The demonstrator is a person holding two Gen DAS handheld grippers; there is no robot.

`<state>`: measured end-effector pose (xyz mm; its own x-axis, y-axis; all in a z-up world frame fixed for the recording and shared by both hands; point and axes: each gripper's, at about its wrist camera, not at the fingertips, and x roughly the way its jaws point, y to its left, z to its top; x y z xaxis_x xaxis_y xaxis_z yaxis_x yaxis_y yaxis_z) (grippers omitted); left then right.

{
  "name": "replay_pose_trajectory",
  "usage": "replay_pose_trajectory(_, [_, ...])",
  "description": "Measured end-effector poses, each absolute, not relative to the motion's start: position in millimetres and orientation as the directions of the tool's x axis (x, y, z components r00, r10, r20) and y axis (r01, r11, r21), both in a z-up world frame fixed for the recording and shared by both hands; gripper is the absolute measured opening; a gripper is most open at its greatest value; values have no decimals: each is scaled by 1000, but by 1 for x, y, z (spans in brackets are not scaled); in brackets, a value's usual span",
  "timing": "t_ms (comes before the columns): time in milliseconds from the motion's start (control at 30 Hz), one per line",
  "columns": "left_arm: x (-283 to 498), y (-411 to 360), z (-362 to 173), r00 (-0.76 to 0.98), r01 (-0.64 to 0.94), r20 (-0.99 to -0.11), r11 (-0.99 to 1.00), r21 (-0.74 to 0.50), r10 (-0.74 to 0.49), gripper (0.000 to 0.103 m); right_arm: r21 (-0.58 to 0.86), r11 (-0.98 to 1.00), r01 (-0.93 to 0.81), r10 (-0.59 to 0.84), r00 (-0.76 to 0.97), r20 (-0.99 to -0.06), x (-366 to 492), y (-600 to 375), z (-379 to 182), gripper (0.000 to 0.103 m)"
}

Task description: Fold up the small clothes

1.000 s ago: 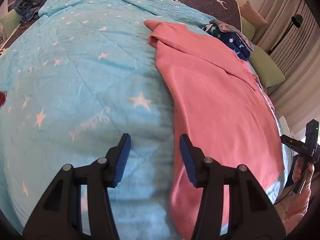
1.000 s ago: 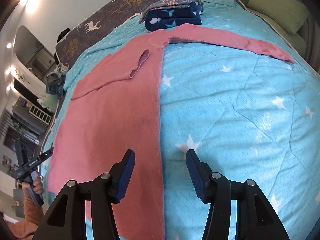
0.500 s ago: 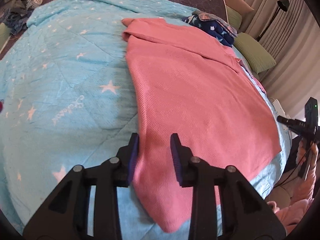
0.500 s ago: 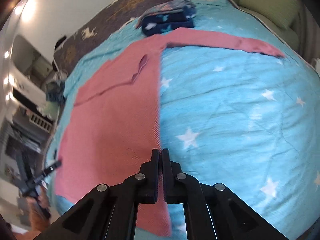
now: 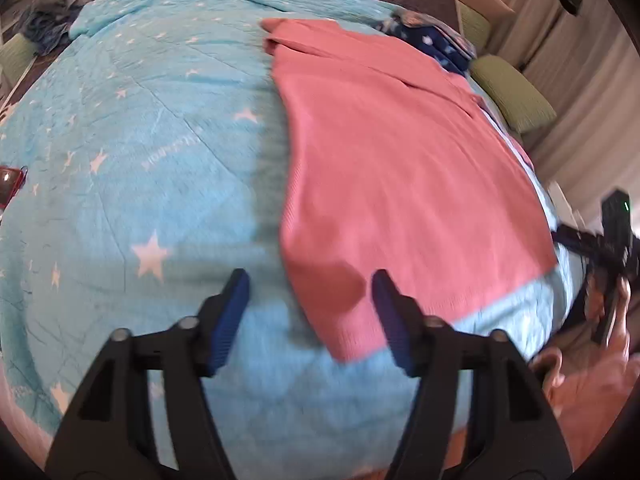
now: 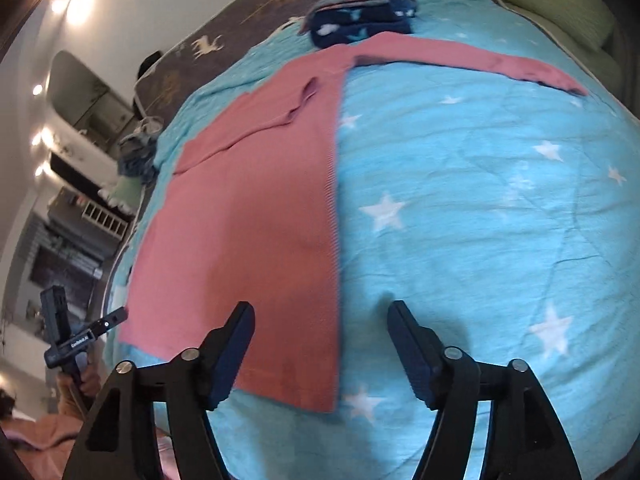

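A pink long-sleeved top (image 5: pixel 392 152) lies flat on the blue star quilt (image 5: pixel 152 152). In the right wrist view the top (image 6: pixel 248 216) has one sleeve folded over its body and the other sleeve (image 6: pixel 472 58) stretched out to the right. My left gripper (image 5: pixel 310 312) is open and empty, just above the top's hem corner. My right gripper (image 6: pixel 322 356) is open and empty, above the opposite hem corner (image 6: pixel 308 380). Each gripper shows at the edge of the other's view.
A folded stack of dark blue patterned clothes (image 6: pixel 360 20) sits at the head of the bed. Green pillows (image 5: pixel 508 92) lie beside the bed near curtains. A heap of clothes (image 6: pixel 140 148) sits off the quilt's far edge. A small red object (image 5: pixel 10 182) lies at the left.
Both grippers closed on the top's hem half a second ago and have now opened and let it go. The hem lies flat on the quilt, drawn nearer to me.
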<state>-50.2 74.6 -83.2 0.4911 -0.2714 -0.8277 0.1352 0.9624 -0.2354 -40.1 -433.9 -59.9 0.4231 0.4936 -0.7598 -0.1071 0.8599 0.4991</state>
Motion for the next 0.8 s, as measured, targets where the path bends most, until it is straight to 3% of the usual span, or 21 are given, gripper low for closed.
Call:
replay_pose_trajectory(133, [-54, 65, -94, 481, 155, -835, 963, -221, -269, 75, 466, 871, -154, 483, 432, -762, -32, -412, -61, 73])
replay_pose_trajectory(200, [-52, 61, -94, 504, 149, -819, 962, -229, -273, 78, 482, 860, -170, 508, 390, -768, -22, -402, -63, 7])
replay_pose_trajectory(233, [-50, 60, -93, 516, 140, -813, 963, -230, -269, 75, 522, 841, -139, 535, 355, -767, -14, -401, -67, 4])
replay_pose_trajectory(267, [-50, 58, -89, 531, 139, -805, 964, -227, -266, 38, 544, 830, -123, 548, 363, -754, -12, -403, -64, 4])
replay_pose_trajectory(300, [-50, 54, -86, 521, 154, -808, 961, -229, -276, 8, 549, 828, -109, 544, 387, -744, -13, -407, -55, 4])
replay_pose_trajectory(400, [-63, 43, -68, 537, 208, -797, 959, -195, -278, 9, 560, 824, -91, 530, 475, -702, -26, -435, -20, 4])
replay_pose_trajectory(467, [-74, 35, -56, 546, 274, -784, 947, -165, -295, 9, 506, 861, -53, 459, 507, -729, -34, -452, -11, 4])
replay_pose_trajectory(533, [-82, 31, -52, 554, 324, -768, 933, -156, -321, 20, 457, 889, 18, 390, 492, -778, -37, -465, -19, 2])
replay_pose_trajectory(600, [-81, 31, -57, 548, 314, -778, 938, -149, -308, 55, 469, 880, 74, 388, 457, -801, -39, -476, -39, 2])
replay_pose_trajectory(733, [-69, 38, -84, 475, 240, -833, 953, -187, -283, 59, 530, 843, 93, 449, 422, -788, -44, -474, -61, 7])
replay_pose_trajectory(800, [-67, 44, -94, 460, 215, -831, 947, -239, -314, 59, 561, 824, 82, 474, 445, -760, -45, -475, -59, 19])
